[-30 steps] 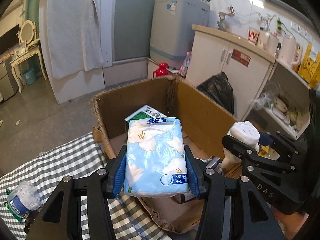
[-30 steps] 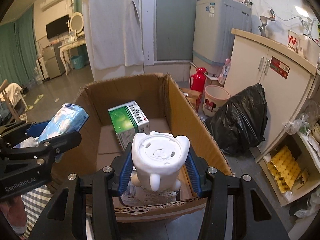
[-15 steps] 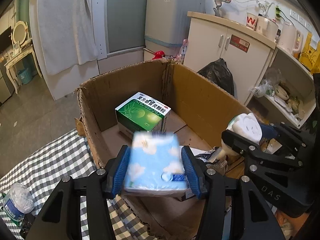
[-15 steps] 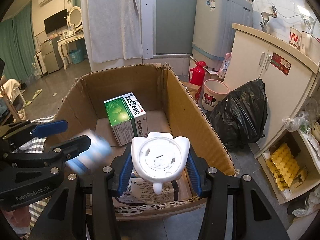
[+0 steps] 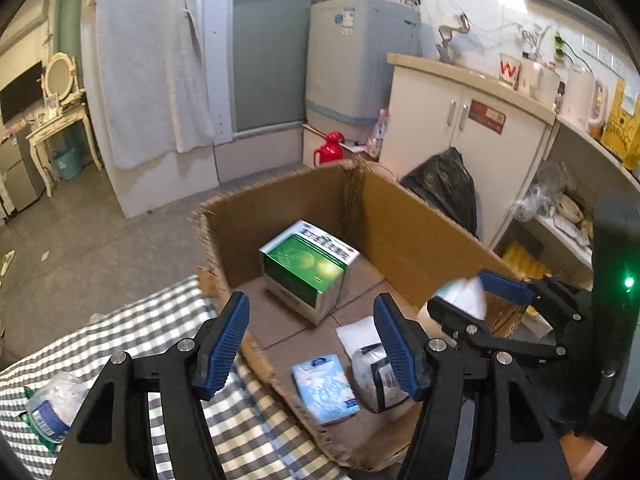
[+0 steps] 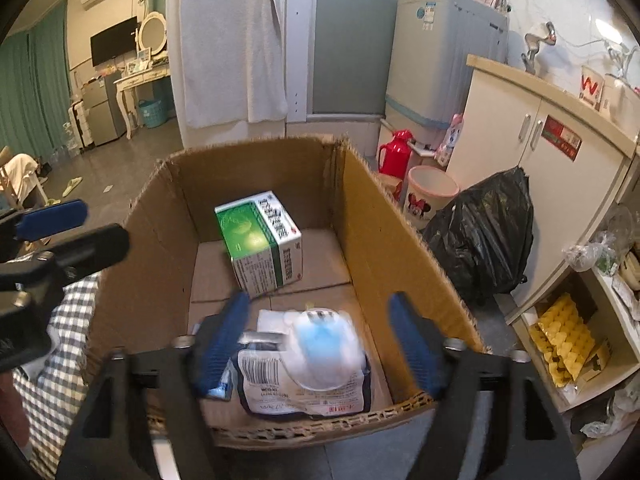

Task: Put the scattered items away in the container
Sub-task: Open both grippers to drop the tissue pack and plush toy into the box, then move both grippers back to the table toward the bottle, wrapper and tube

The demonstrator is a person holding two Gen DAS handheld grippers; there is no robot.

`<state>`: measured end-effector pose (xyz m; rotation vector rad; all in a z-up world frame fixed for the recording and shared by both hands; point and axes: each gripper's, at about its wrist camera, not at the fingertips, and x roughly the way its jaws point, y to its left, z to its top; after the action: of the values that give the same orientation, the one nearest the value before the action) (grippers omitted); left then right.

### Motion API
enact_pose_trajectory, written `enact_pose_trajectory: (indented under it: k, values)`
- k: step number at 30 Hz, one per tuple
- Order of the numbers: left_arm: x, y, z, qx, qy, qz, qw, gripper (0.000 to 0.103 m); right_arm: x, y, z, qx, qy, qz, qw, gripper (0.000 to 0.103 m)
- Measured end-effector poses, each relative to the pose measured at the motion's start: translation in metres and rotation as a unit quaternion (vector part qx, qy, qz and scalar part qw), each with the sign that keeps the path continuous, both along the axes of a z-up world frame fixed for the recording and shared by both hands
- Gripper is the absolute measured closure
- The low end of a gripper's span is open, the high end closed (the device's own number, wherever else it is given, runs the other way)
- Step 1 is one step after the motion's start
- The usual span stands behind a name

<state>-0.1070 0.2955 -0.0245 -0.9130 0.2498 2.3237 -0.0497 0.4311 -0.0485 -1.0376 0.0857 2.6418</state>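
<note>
The open cardboard box (image 5: 400, 232) (image 6: 376, 236) holds a green medicine box (image 5: 306, 270) (image 6: 258, 242), a white printed pouch (image 5: 374, 376) (image 6: 280, 384) and the blue tissue pack (image 5: 324, 388), which lies on the box floor near the front edge. My left gripper (image 5: 312, 348) is open and empty above the box's near left corner. My right gripper (image 6: 320, 344) is open over the box's front; the white cat-shaped item (image 6: 324, 352) is blurred between its jaws, falling onto the pouch. In the left wrist view it shows white at the right gripper (image 5: 460, 296).
A crushed plastic bottle (image 5: 52, 404) lies on the checked tablecloth (image 5: 132, 332) left of the box. A black rubbish bag (image 6: 484, 232), a white cabinet (image 6: 552, 152), a pink-rimmed bin (image 6: 430, 196) and a red flask (image 6: 394, 156) stand to the right and behind.
My left gripper opened and the blue tissue pack dropped into the box. My right gripper opened just now and the white cat-shaped item is falling from it.
</note>
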Motion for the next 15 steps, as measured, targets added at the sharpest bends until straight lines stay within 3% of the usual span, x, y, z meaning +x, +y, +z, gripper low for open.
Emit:
enact_pose_trajectory:
  k: [8,10,15]
  values:
    - [-0.003,-0.033,0.019,0.020,0.019,0.028,0.9992,0.032,0.004,-0.021,0.031,0.019,0.062,-0.003,0.998,0.016]
    - [-0.005,-0.042,0.022,0.023,0.021,0.035,0.9989,0.028,0.004,-0.026,0.037,0.021,0.074,0.001,0.997,0.015]
    - [-0.010,-0.063,0.026,0.025,0.027,0.054,0.9979,0.027,0.002,-0.045,0.053,0.021,0.096,0.015,0.995,0.015]
